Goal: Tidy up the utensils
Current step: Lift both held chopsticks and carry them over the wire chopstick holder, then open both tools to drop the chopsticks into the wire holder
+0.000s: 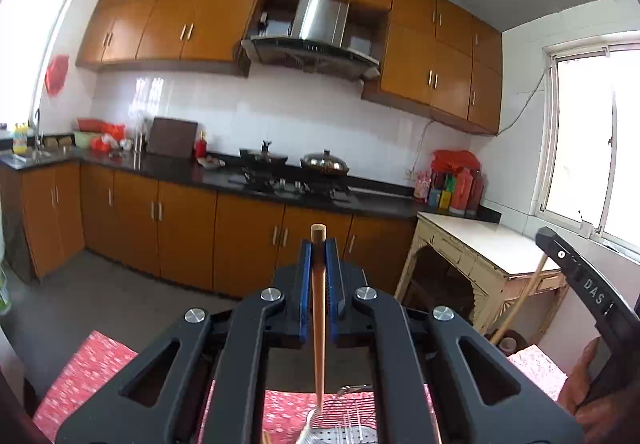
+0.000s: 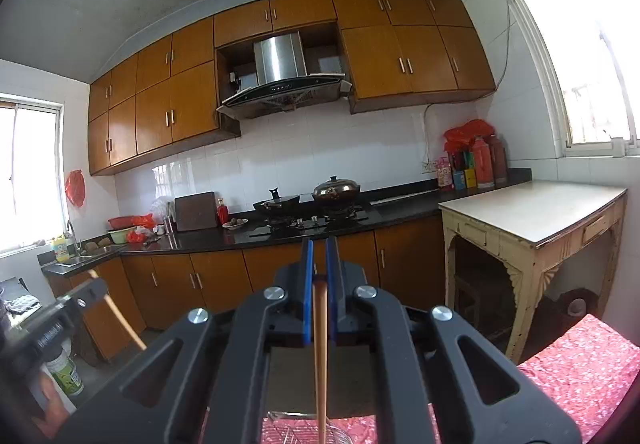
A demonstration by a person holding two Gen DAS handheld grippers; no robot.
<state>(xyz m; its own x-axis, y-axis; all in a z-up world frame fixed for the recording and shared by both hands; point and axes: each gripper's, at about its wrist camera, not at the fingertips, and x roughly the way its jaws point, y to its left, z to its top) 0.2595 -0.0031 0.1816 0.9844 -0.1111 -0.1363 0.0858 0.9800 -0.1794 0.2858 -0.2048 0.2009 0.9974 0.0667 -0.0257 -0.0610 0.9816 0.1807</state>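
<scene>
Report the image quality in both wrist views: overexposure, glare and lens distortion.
Left wrist view: both windows blown out white, wooden wall cabinets bowed by the fisheye, glare on the white tiled wall. Right wrist view: right-hand window overexposed, cabinet line curved, corners vignetted dark.

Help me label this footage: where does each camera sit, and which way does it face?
Left wrist: rides the left gripper, shut on a brown wooden chopstick, facing the orange kitchen cabinets; the right gripper and a hand show.
Right wrist: rides the right gripper, shut on another wooden chopstick, facing likewise; the left gripper shows.
Shared: steel range hood, cream table.
</scene>
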